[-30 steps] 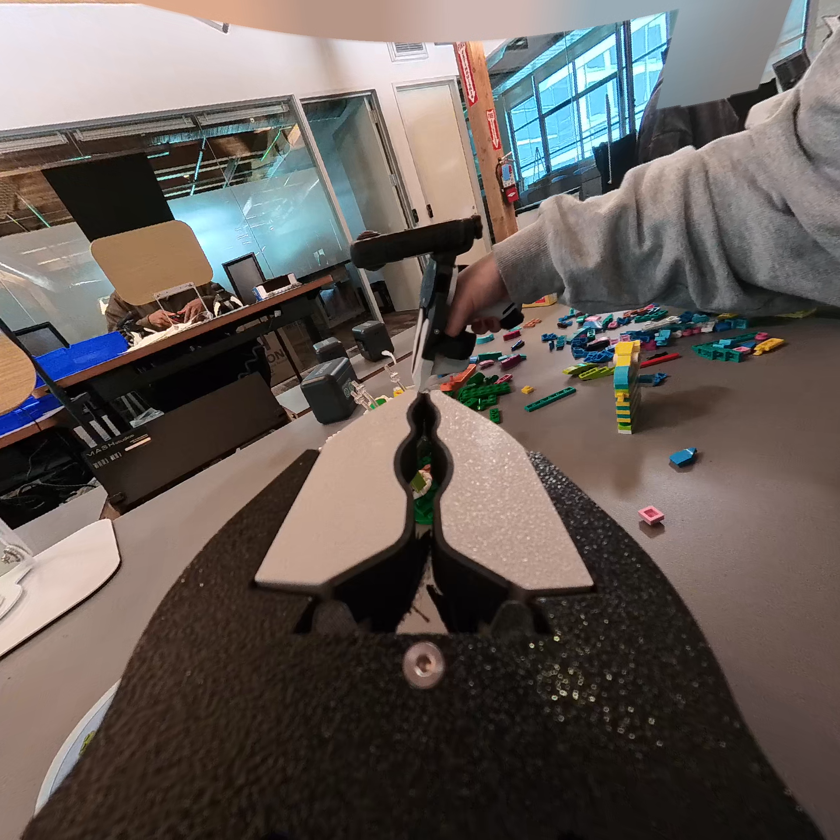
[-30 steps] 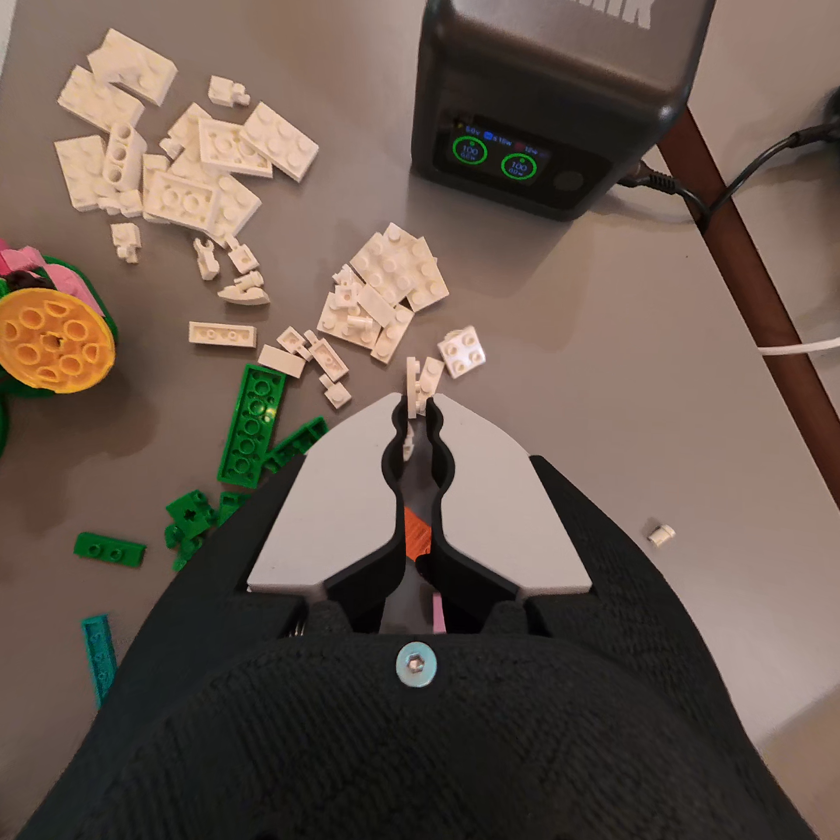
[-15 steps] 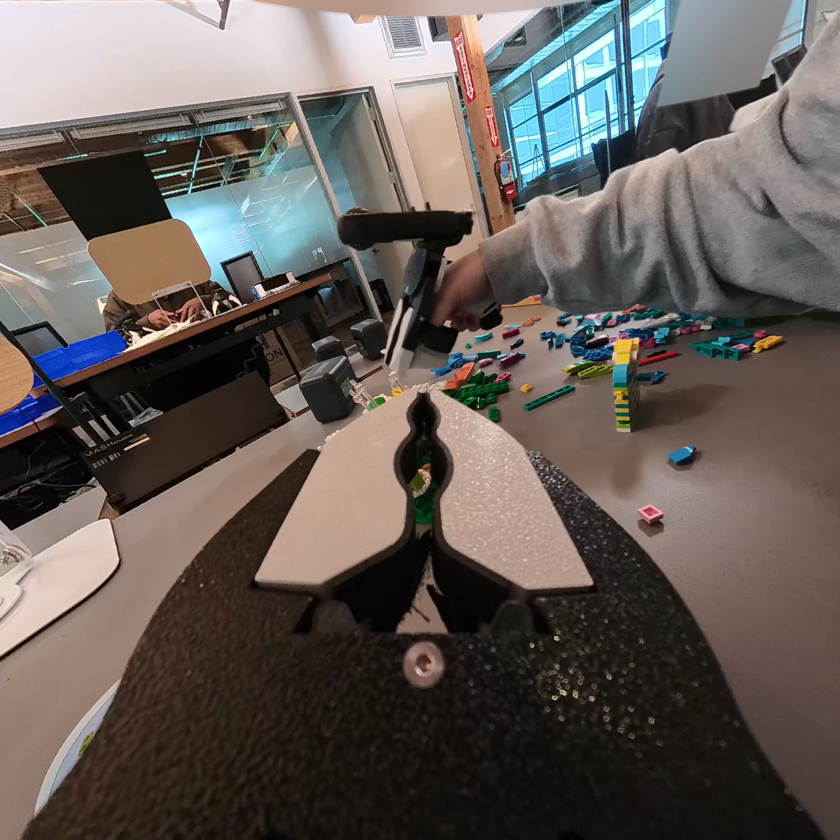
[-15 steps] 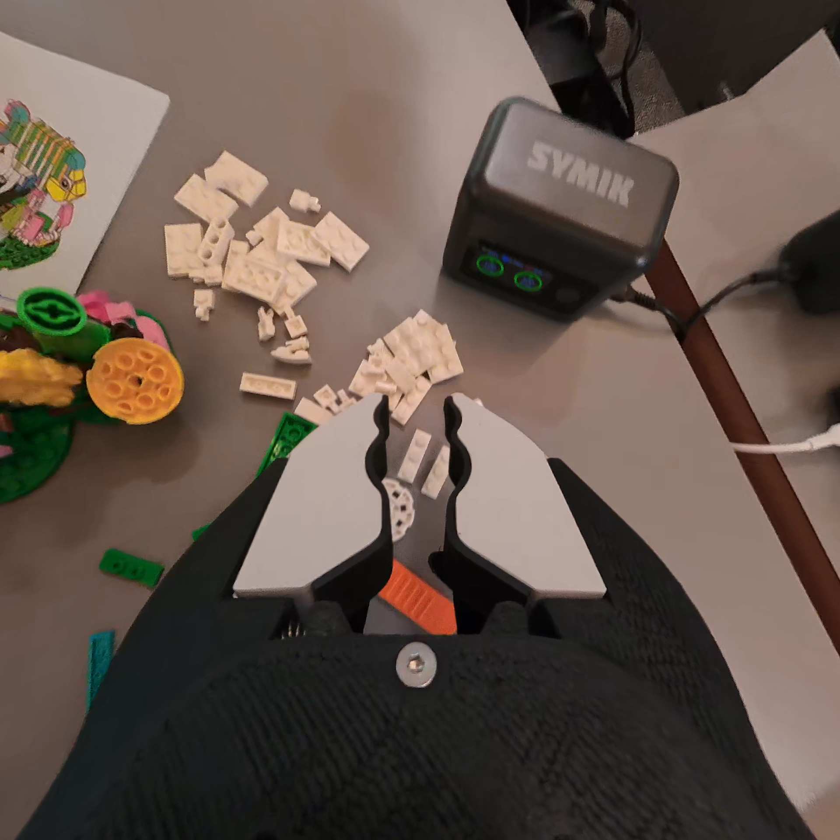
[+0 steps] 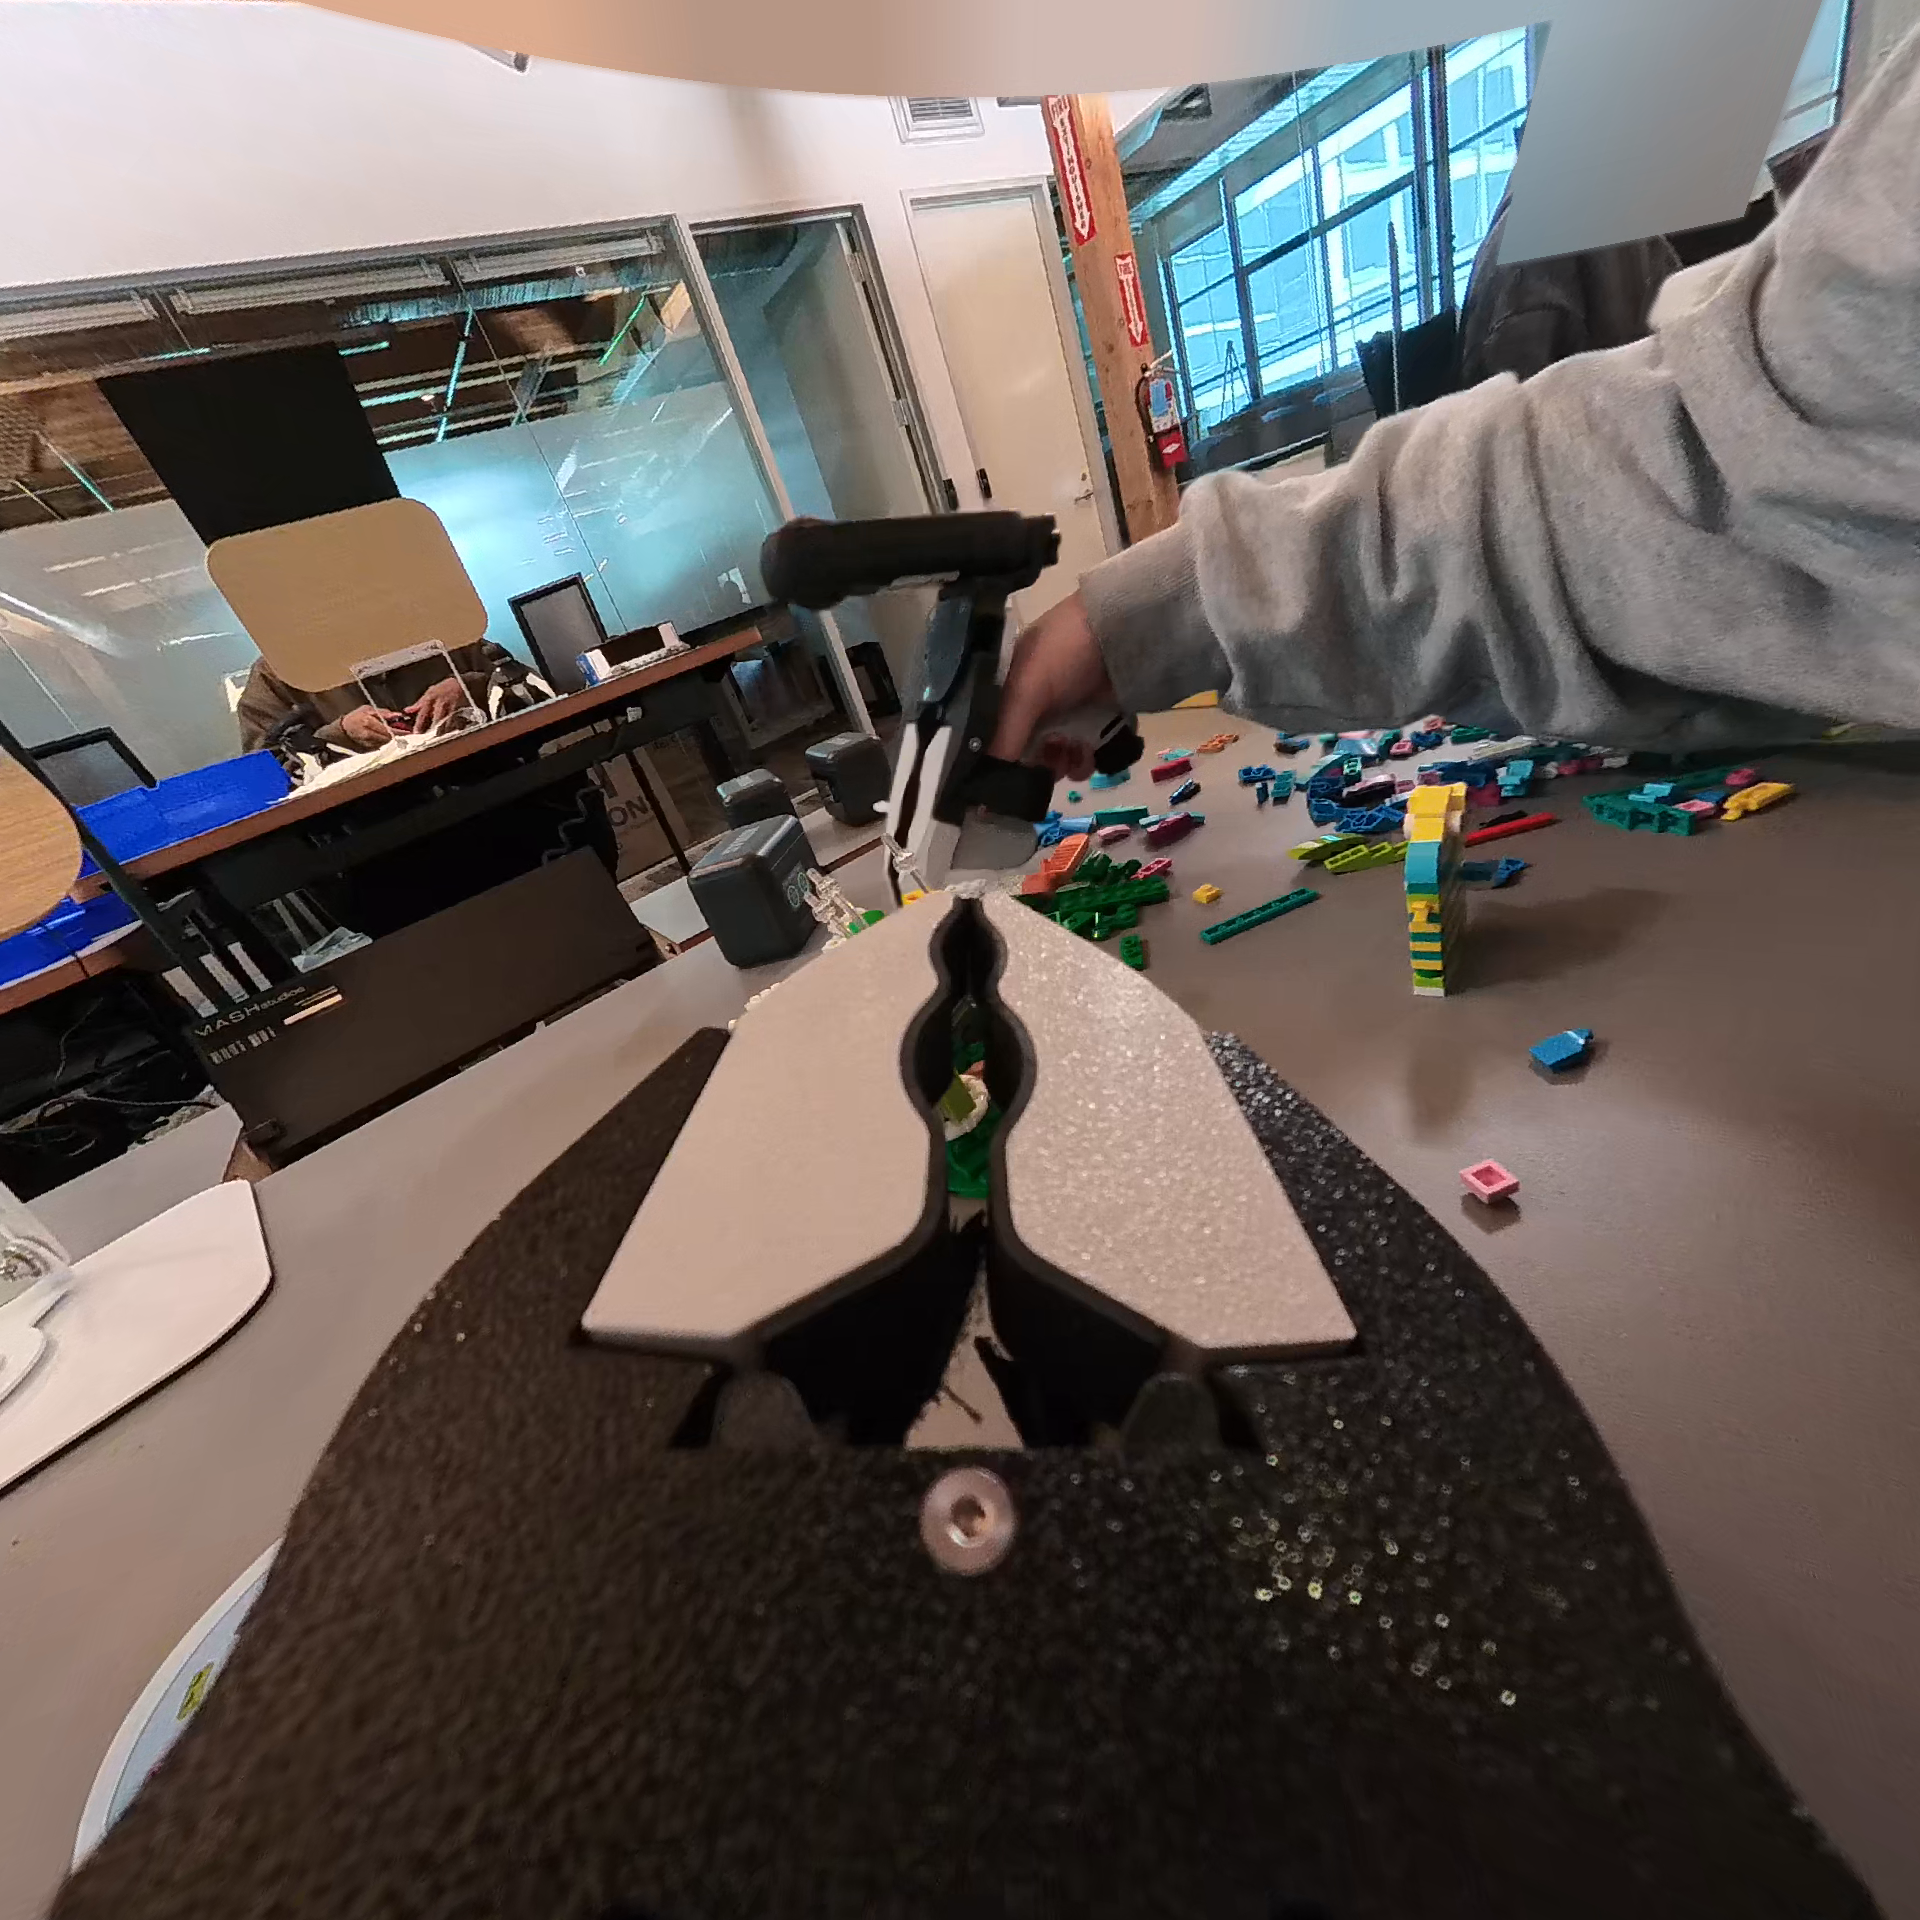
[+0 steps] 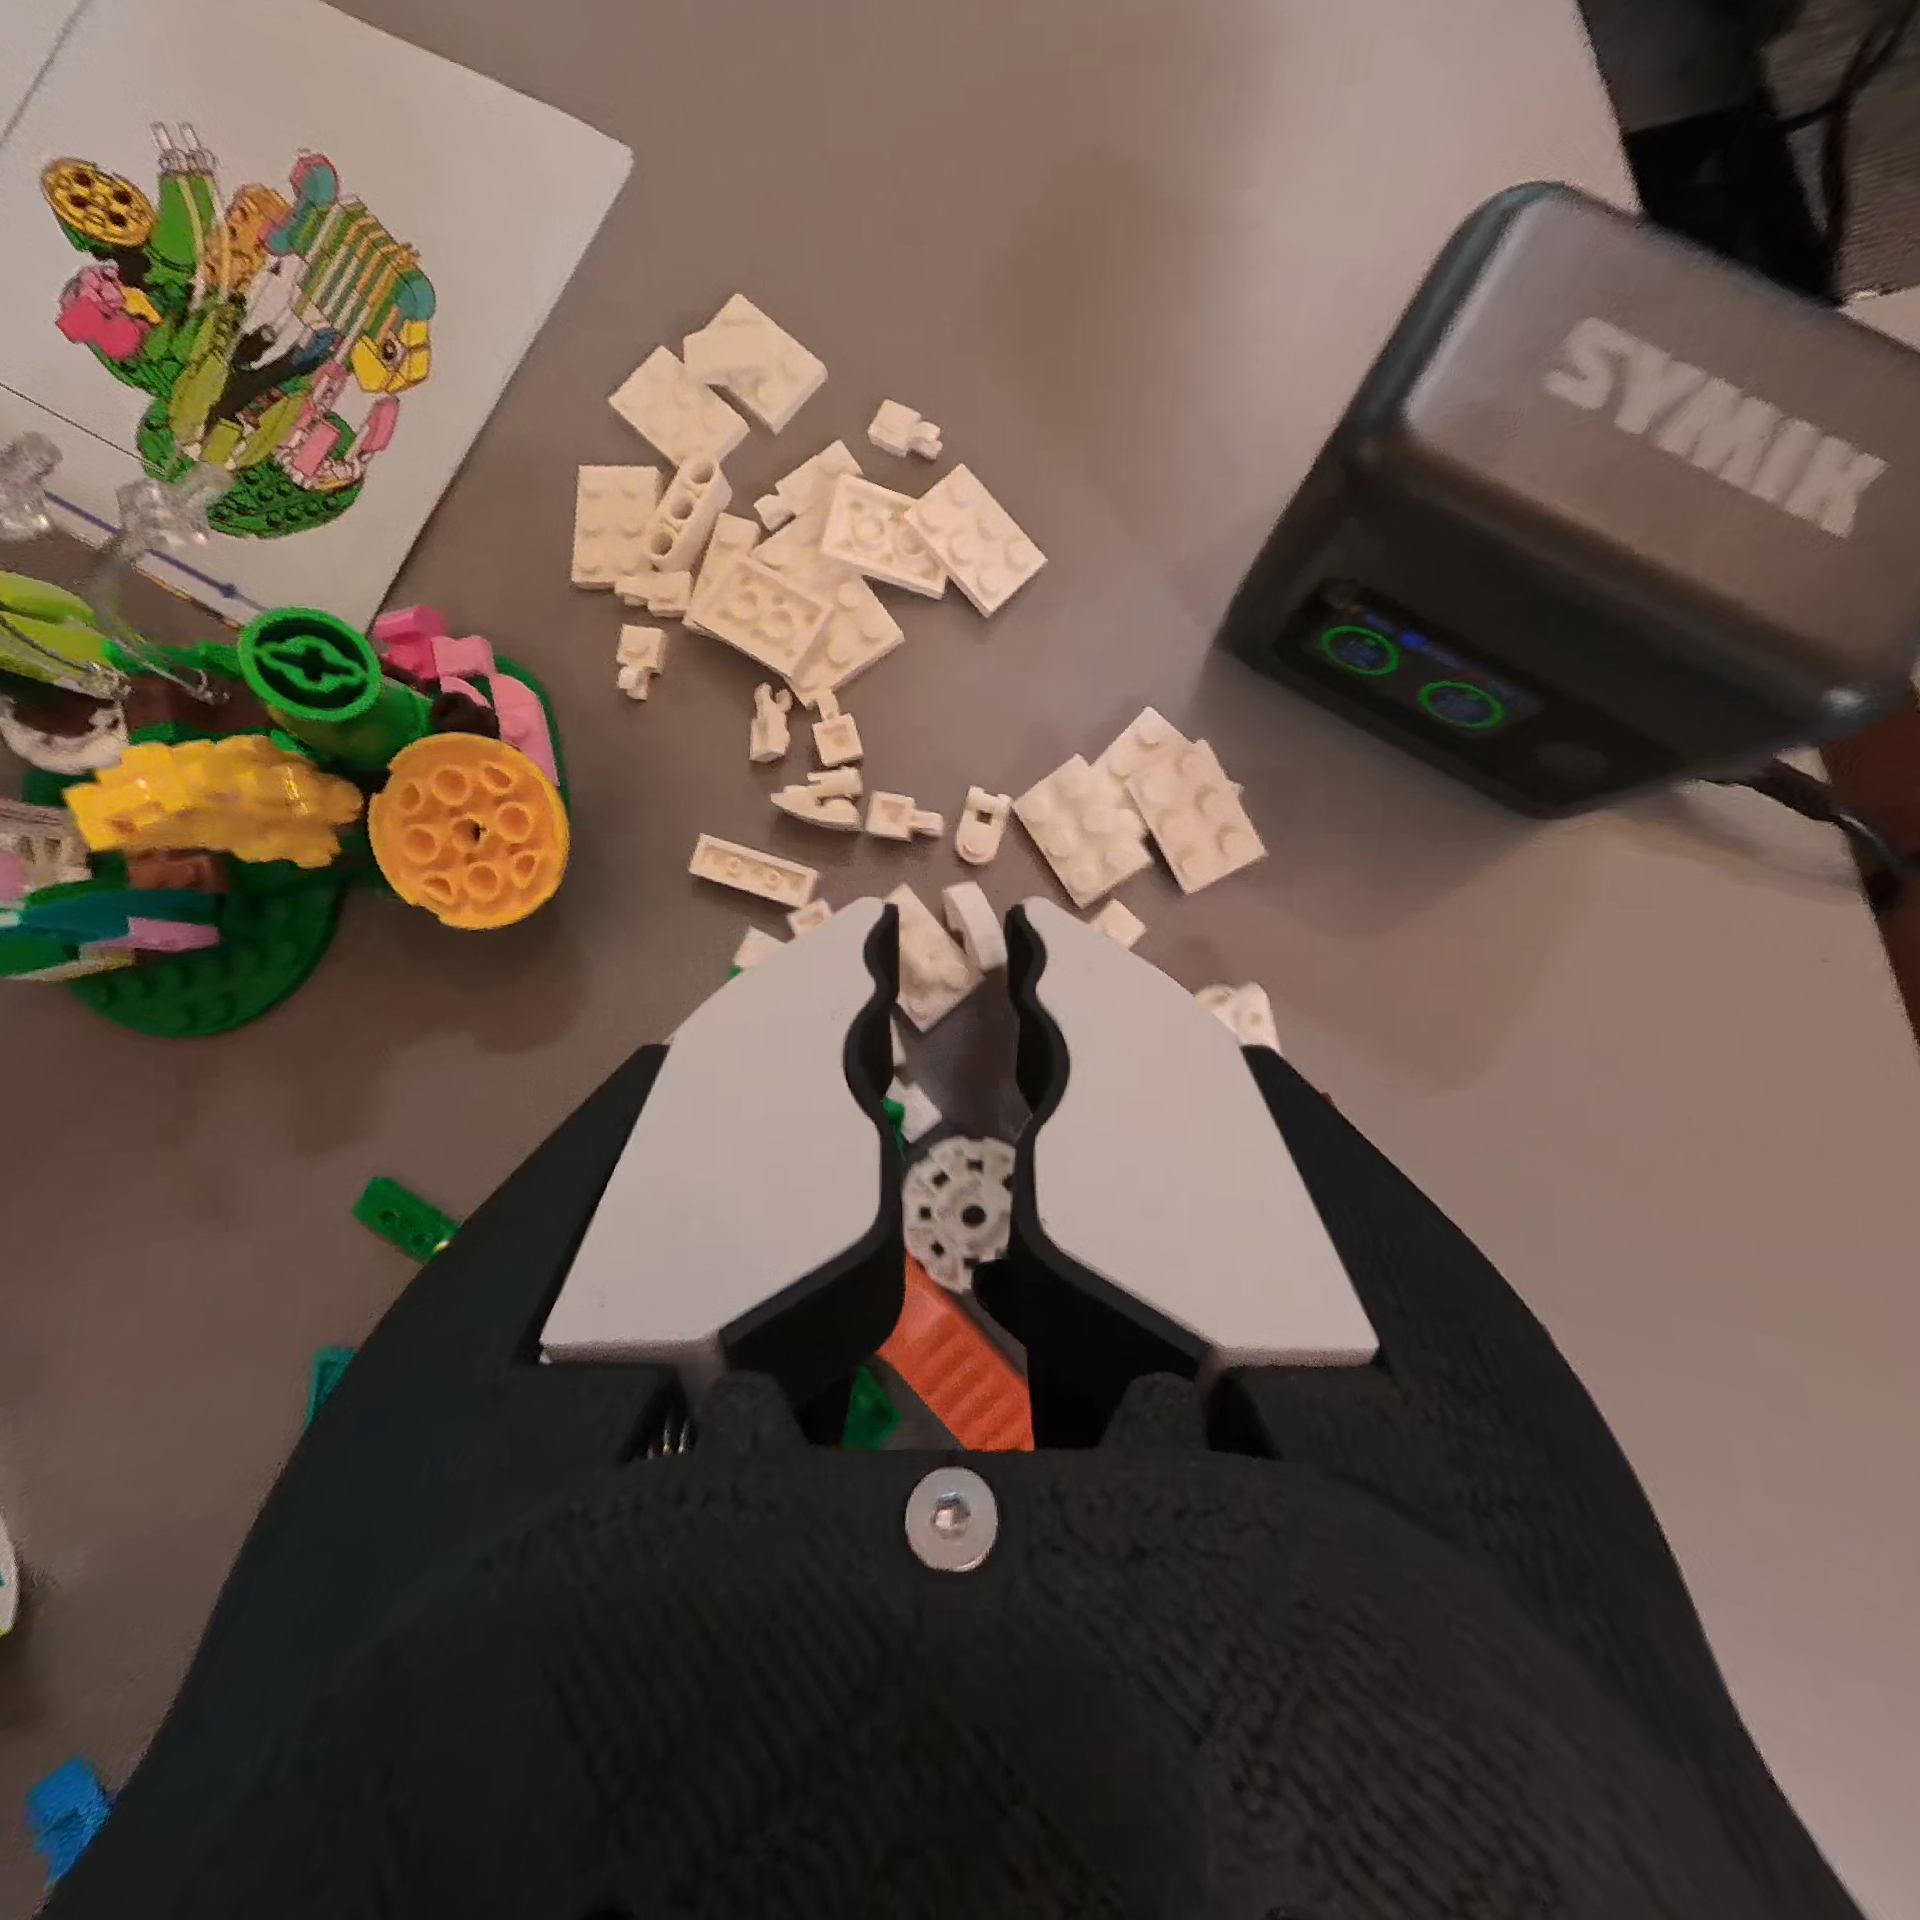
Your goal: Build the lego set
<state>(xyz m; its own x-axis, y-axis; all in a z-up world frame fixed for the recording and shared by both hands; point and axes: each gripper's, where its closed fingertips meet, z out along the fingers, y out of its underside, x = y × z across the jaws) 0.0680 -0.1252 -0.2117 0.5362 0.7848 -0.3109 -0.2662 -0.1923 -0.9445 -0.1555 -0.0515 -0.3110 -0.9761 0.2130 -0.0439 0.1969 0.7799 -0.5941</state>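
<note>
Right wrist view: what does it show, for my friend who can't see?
The open right gripper hovers over scattered white Lego pieces on a grey table. A colourful flower model and instruction sheet sit left, a dark power station right.

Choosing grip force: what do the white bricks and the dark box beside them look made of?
White bricks: hard moulded plastic, slightly glossy, with crisp studs and edges. Dark box: probably smooth, satin plastic casing, rounded corners, with a glossy lit screen; metal can't be ruled out.

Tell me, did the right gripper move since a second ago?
Yes. The right gripper went up and away from the white bricks, which look smaller now, and its fingers opened. The grey box slid to the right edge.
</note>
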